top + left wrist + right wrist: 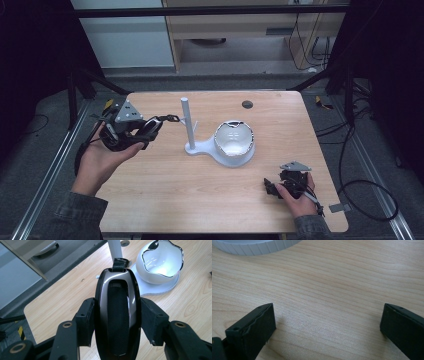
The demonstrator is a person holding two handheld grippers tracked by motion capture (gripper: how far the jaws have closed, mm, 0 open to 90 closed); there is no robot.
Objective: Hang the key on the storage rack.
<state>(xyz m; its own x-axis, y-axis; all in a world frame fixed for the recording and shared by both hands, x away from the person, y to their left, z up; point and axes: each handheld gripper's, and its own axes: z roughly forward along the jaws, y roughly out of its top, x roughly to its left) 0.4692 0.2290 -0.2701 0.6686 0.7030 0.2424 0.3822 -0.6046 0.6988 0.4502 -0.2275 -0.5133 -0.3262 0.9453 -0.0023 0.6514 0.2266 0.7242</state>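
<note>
My left gripper [149, 130] is shut on a dark glossy oval object [117, 290] with a black mesh middle. Its jaws press on the object's two long sides. A short black strap [171, 118] sticks out of the object's far end, close to a white upright post [185, 120]. The post stands on a white base [200, 148] that also carries a white bowl with a shiny wavy rim [234, 139]. My right gripper [270, 187] rests low at the table's front right. It is open [327, 325], with bare wood between its jaws.
The wooden table [175, 200] has a dark round grommet [247, 104] near its back edge. A ribbed white rim of the base [257, 247] lies ahead of the right gripper. Dark frame legs and cables stand on the floor around the table.
</note>
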